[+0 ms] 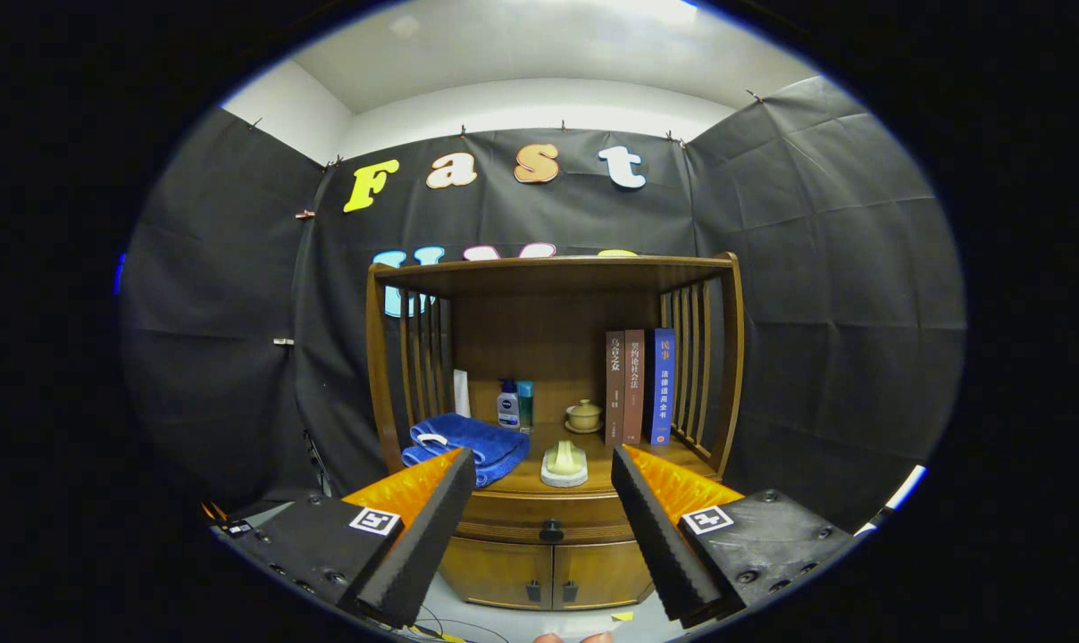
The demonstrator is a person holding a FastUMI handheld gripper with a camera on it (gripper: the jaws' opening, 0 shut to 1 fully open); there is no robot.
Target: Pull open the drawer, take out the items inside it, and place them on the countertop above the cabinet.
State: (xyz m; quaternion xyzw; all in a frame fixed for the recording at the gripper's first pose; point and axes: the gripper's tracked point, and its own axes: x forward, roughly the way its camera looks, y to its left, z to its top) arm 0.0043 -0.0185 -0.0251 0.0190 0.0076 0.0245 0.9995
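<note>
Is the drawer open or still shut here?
Shut: the drawer front sits flush with the cabinet, knob untouched; the open gripper is short of it.

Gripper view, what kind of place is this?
Likely a staged recording booth: black cloth walls surround a wooden cabinet holding books and a blue towel. The open gripper faces its closed drawer.

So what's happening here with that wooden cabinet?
A person is holding a two-finger tool out toward a wooden cabinet. Its fingers are spread open and grip nothing. The drawer, with its dark knob showing between the fingers, is shut. A blue towel, bottles, a small cup and books already sit on the countertop.
</note>
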